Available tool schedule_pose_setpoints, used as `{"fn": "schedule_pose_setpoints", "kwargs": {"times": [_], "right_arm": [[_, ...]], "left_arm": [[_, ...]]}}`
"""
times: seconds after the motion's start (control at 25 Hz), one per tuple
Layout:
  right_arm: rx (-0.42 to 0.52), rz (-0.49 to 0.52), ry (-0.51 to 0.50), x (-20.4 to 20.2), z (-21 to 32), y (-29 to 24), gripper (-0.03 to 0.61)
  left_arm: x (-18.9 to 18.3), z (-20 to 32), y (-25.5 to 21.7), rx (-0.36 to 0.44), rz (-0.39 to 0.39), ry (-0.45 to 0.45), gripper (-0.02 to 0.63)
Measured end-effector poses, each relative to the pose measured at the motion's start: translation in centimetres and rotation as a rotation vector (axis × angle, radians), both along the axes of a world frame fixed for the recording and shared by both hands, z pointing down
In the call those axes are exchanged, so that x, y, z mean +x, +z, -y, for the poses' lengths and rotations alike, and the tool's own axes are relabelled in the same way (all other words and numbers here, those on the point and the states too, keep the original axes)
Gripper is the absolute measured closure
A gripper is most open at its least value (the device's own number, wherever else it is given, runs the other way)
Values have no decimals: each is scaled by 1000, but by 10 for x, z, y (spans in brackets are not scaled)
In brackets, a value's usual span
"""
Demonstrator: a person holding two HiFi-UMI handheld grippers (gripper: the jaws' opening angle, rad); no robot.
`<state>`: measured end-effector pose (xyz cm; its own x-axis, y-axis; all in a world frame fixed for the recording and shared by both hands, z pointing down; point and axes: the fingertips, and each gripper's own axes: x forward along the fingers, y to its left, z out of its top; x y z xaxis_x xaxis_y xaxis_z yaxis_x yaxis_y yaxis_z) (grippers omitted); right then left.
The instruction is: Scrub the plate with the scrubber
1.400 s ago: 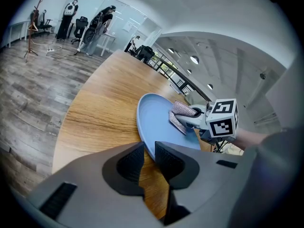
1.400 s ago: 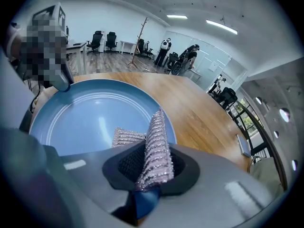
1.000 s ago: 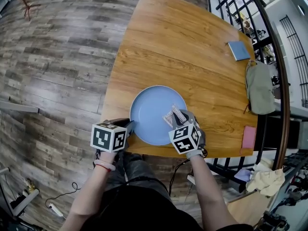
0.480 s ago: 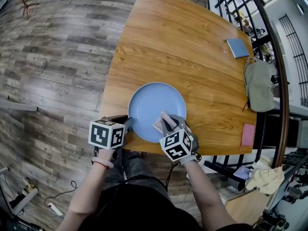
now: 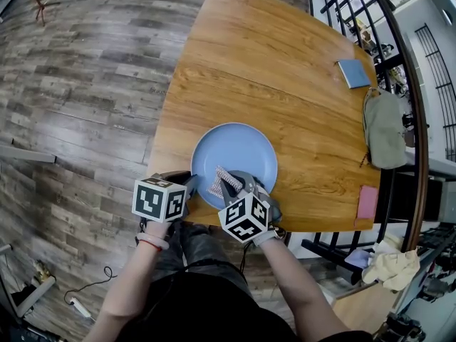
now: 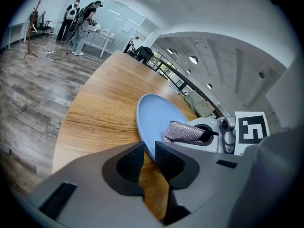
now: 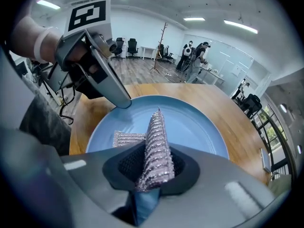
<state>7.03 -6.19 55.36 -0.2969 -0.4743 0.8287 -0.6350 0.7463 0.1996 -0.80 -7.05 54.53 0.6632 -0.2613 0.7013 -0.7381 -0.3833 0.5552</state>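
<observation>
The right gripper (image 7: 151,167) is clenching the silvery mesh scrubber (image 7: 156,132) on the round pale-blue plate's (image 5: 246,152) near part, the left gripper (image 6: 148,151) pinching its rim; scrubbing is seemingly proceeding, far part remaining

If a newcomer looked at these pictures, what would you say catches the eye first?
The blue plate stands out, lying at the near edge of the wooden table. Over it, the right gripper clamps a glittery silver scrubber, part of which lies on the plate. The left gripper pinches the plate's rim on the person's left side.
</observation>
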Motion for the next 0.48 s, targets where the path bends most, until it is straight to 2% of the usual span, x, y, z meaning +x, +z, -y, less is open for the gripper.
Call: {"fn": "schedule_pose_setpoints", "kwargs": {"times": [0.24,0.48], "right_arm": [[44,-33,-100,-24,19,1,512],[79,-27,-122,-32,46,1,512]], "left_arm": [[-2,0,0,0,-2,1,545],[-1,0,0,-2,-3,4,545]]}}
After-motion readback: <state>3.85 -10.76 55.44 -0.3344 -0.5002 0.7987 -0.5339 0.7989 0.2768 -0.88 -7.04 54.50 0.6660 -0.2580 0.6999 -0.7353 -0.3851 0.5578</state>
